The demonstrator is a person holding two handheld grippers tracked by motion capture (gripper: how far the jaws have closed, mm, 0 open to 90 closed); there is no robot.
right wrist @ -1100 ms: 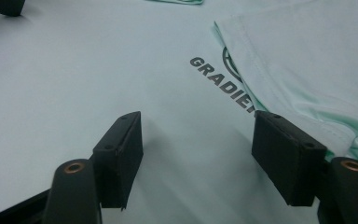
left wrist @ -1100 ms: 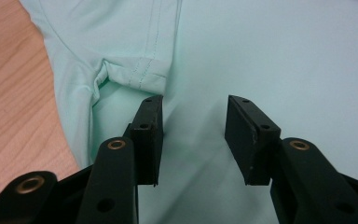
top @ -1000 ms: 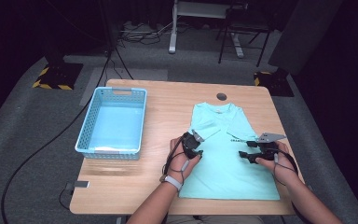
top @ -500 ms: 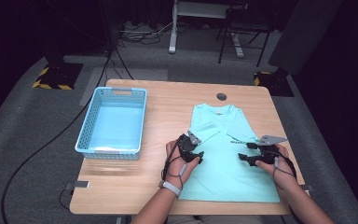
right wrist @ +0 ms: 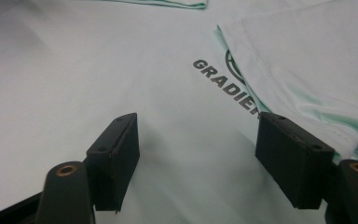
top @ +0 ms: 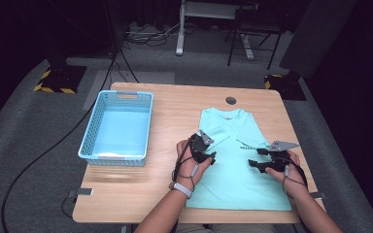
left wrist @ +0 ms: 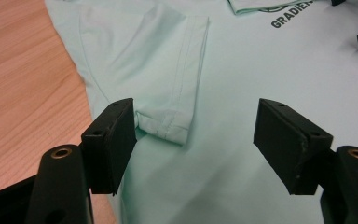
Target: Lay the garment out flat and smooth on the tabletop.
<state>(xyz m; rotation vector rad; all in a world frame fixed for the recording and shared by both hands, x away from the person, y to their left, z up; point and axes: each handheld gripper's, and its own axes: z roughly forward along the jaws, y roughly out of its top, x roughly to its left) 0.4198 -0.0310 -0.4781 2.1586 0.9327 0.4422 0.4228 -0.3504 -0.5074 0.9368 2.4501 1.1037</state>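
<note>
Now, our grippers: left gripper point(top: 203, 149) and right gripper point(top: 267, 160) hover over the shirt point(top: 233, 170), jaws apart, empty.
Shirt: flat on our table point(top: 175, 111), sleeves folded inward.
Risk: we may snag one layer, undoing folds.
Basket point(top: 117, 126): far left.

In front of me the wooden surface point(top: 175, 111) carries two things. A light blue plastic basket point(top: 116, 127) sits toward ten o'clock, near the left edge. A mint green T-shirt point(top: 233, 170) lies flat from the middle toward five o'clock, sleeves folded in, dark lettering on its chest. A small dark round grommet point(top: 230, 100) is at twelve o'clock beyond the collar.
</note>
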